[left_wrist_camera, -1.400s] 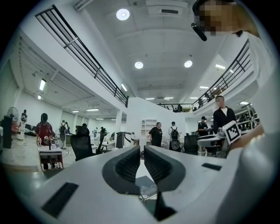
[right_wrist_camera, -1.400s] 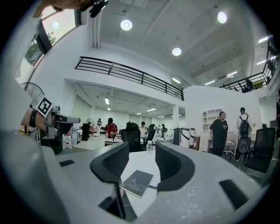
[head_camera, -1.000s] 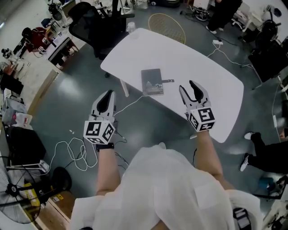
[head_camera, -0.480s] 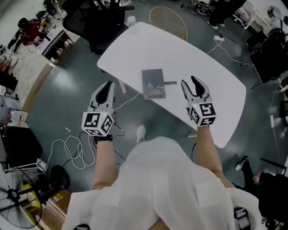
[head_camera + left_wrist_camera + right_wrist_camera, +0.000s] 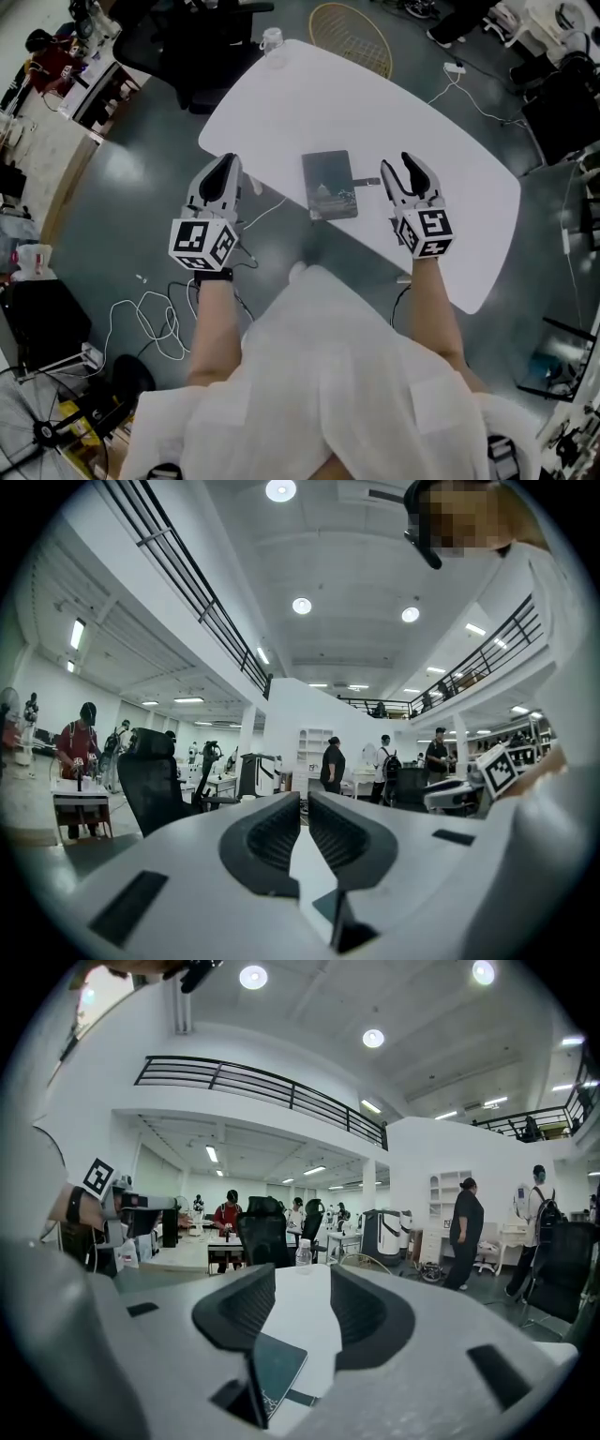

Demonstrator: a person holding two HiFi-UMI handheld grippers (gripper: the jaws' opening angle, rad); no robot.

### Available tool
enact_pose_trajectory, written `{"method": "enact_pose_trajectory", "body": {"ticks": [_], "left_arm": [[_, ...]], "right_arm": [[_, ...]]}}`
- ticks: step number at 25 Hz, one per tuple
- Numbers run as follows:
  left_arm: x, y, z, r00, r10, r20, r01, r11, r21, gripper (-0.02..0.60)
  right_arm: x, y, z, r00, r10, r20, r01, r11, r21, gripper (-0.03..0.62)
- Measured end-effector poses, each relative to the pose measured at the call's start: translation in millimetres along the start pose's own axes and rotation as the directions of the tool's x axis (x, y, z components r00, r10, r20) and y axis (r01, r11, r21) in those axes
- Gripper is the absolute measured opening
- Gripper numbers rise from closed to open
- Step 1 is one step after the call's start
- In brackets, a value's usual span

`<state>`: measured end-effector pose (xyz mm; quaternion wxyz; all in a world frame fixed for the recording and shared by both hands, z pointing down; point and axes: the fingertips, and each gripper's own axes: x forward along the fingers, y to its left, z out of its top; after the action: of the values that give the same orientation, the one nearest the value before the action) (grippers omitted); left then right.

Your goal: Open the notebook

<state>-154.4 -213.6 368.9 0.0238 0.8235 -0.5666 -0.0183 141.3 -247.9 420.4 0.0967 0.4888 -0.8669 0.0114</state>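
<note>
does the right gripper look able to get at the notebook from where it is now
Probably yes: the right gripper hangs open just to the right of the closed notebook, and nothing blocks the gap between them.

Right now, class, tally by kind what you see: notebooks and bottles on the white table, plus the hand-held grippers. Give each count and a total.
Notebooks: 1, the dark notebook, lying closed on the table
Bottles: 1, the bottle at the far end
Grippers: 2, the left gripper and the right gripper
Total: 4
</note>
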Motion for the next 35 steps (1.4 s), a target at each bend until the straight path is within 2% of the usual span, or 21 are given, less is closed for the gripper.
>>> {"method": "enact_pose_trajectory", "body": {"ticks": [12,18,23,29,35], "left_arm": [[47,23,-30,0.991,-0.134,-0.03,0.134,0.991,0.016,0.028],[64,25,-43,0.989,-0.143,-0.02,0.144,0.99,0.014,0.028],[74,19,-61,0.993,-0.119,-0.029,0.119,0.993,0.006,0.026],[88,4,-77,0.991,-0.133,-0.022,0.133,0.991,-0.025,0.026],[97,-6,-107,0.987,-0.147,-0.069,0.144,0.989,-0.042,0.026]], "right_arm": [[42,14,-38,0.997,-0.047,-0.058,0.05,0.997,0.052,0.181],[61,14,-62,0.995,-0.027,-0.092,0.036,0.995,0.091,0.176],[74,15,-88,0.99,0.006,-0.14,0.01,0.994,0.108,0.166],[84,19,-130,0.974,0.023,-0.226,0.004,0.993,0.118,0.161],[92,26,-166,0.953,0.043,-0.3,-0.001,0.991,0.137,0.161]]}}
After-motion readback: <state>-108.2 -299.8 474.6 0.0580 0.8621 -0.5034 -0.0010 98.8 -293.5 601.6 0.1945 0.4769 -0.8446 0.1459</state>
